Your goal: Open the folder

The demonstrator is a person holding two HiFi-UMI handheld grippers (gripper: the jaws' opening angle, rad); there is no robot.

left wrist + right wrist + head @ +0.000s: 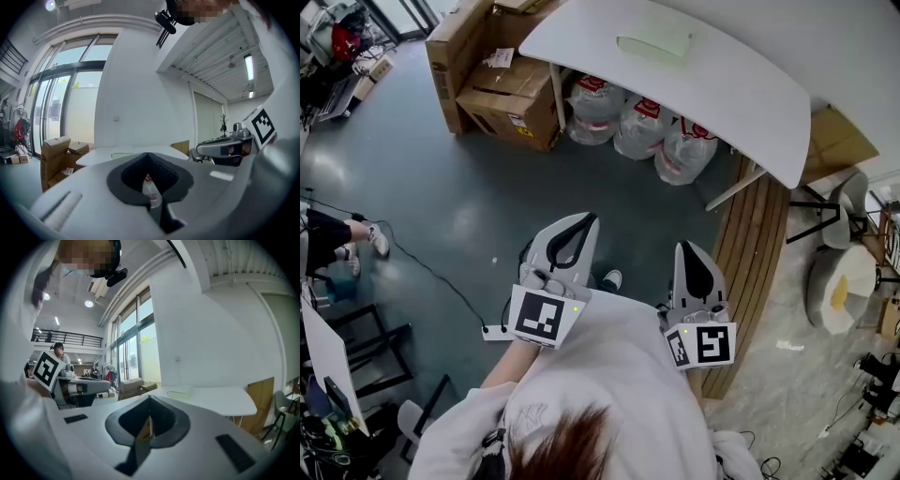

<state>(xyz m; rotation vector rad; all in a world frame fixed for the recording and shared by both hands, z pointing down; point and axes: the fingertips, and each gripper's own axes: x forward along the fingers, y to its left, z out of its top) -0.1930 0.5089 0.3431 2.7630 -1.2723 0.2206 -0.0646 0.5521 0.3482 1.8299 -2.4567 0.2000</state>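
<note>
The left gripper and the right gripper are both closed and hold nothing. The folder lies on the table, well ahead of both grippers, its long axis crosswise. Neither gripper seems nearer.

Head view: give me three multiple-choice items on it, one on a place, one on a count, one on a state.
1. The folder lies: A on the white table; B on the floor; C under the table.
2. Under the table stand how many clear bags: A one; B three; C five.
3. The left tongs are: A wide open; B shut on the folder; C shut, empty.
A: it rests on the tabletop. B: three stand side by side. C: jaws meet, nothing between.
</note>
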